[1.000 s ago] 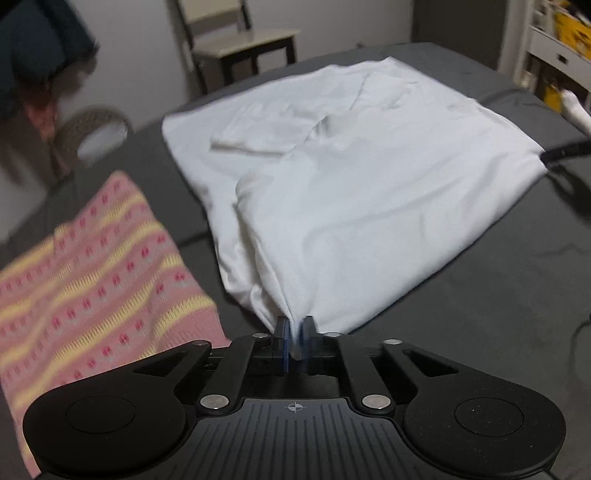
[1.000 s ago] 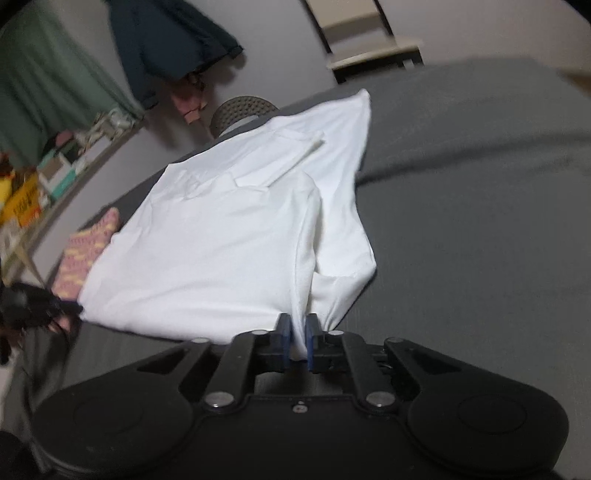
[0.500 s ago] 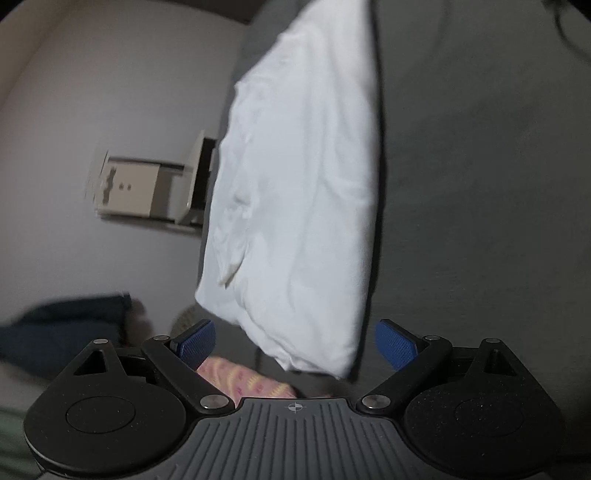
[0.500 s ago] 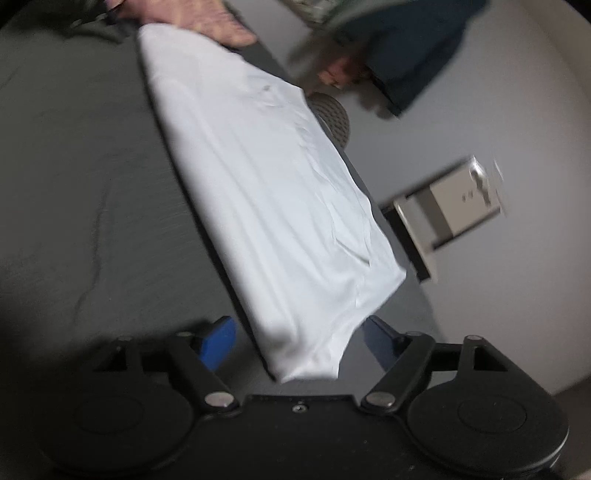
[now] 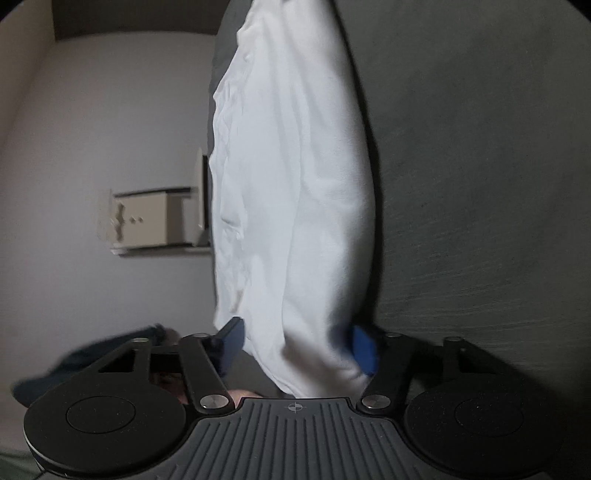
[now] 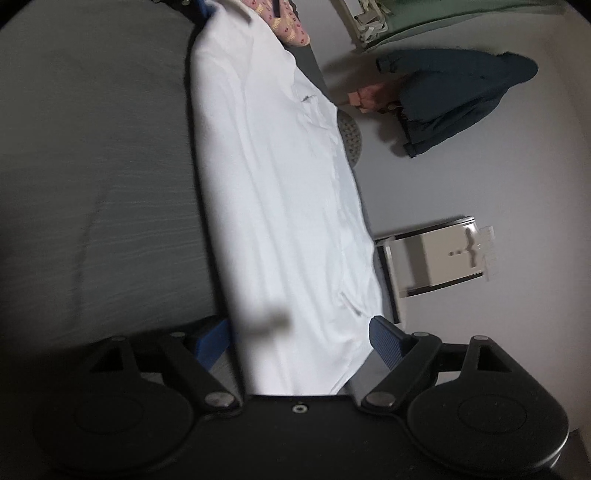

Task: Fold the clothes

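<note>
Two tongs are in view, one per camera, and both stand wide apart with nothing pinched between them. The left tongs (image 5: 297, 341) straddle the near end of one folded white shirt (image 5: 291, 192); its two blue pads sit either side of the cloth, the right one partly hidden behind the fabric, so contact there cannot be told. The right tongs (image 6: 299, 338) likewise straddle the other end of the same white shirt (image 6: 273, 192), its two blue pads (image 6: 386, 341) on either side of the cloth.

The shirt lies as one long, narrow folded strip on the dark grey bed (image 5: 480, 184), running away from each camera. Small wrinkles mark its top layer.

Farther off, at the far end of the strip in the right wrist view, one pink patterned garment (image 6: 291, 26) rests on the bed. Beyond the bed's edge stands one pale chair (image 6: 439, 258) against the wall, and one dark blue jacket (image 6: 454, 96) hangs on the wall.
</note>
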`<act>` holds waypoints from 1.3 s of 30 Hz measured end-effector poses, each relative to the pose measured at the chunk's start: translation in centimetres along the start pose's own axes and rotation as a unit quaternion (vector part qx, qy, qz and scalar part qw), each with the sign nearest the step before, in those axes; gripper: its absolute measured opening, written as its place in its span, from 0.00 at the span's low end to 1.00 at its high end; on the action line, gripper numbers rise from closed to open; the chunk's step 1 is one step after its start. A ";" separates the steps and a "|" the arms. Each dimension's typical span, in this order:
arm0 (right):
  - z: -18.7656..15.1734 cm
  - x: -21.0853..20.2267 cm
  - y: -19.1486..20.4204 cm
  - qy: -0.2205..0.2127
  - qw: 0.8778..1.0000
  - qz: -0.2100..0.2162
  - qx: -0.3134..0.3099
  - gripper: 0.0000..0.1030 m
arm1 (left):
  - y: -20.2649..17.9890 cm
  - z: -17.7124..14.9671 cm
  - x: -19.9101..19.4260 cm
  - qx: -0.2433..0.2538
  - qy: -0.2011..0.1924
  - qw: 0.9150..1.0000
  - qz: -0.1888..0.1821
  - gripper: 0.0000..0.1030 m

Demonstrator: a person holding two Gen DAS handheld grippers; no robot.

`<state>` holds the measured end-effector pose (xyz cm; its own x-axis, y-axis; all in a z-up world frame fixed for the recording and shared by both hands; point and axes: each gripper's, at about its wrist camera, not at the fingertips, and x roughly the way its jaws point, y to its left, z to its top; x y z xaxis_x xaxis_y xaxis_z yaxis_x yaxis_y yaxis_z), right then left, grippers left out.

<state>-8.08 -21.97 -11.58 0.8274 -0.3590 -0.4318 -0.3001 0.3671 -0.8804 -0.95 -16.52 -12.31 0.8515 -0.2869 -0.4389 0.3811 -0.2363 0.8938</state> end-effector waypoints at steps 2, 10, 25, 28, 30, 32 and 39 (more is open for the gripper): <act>0.0 0.2 0.0 0.016 1.000 -0.005 -0.011 0.79 | -0.8 0.0 -0.3 0.025 -0.008 0.999 0.026 0.59; -2.3 0.3 -0.3 0.070 0.997 0.012 -0.031 0.77 | -1.8 -1.1 -2.1 0.093 -0.005 0.996 0.004 0.59; 1.3 0.7 -0.4 0.025 0.999 0.022 -0.017 0.77 | -0.7 0.7 -1.3 0.083 -0.005 0.996 -0.013 0.60; -0.3 1.1 -0.9 0.047 0.999 0.012 -0.020 0.77 | -0.9 -1.0 -0.9 0.081 0.014 0.997 -0.010 0.59; -0.7 1.4 -0.7 0.054 0.998 0.004 -0.035 0.77 | -1.1 -1.1 -0.8 0.079 0.017 0.997 -0.001 0.59; -0.5 1.3 -0.2 0.051 0.997 -0.004 -0.052 0.75 | -1.2 -0.9 -0.6 0.076 0.018 0.997 0.009 0.59; 1.1 1.6 -0.2 0.021 0.999 0.008 -0.026 0.71 | -1.0 -0.6 -0.1 0.056 0.010 0.998 0.005 0.40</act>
<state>-6.20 -21.66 -11.85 0.8024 -0.3888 -0.4527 -0.3386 0.3279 -0.8819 -1.21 -15.74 -13.06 0.8628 -0.2710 -0.4267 0.3304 -0.3365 0.8818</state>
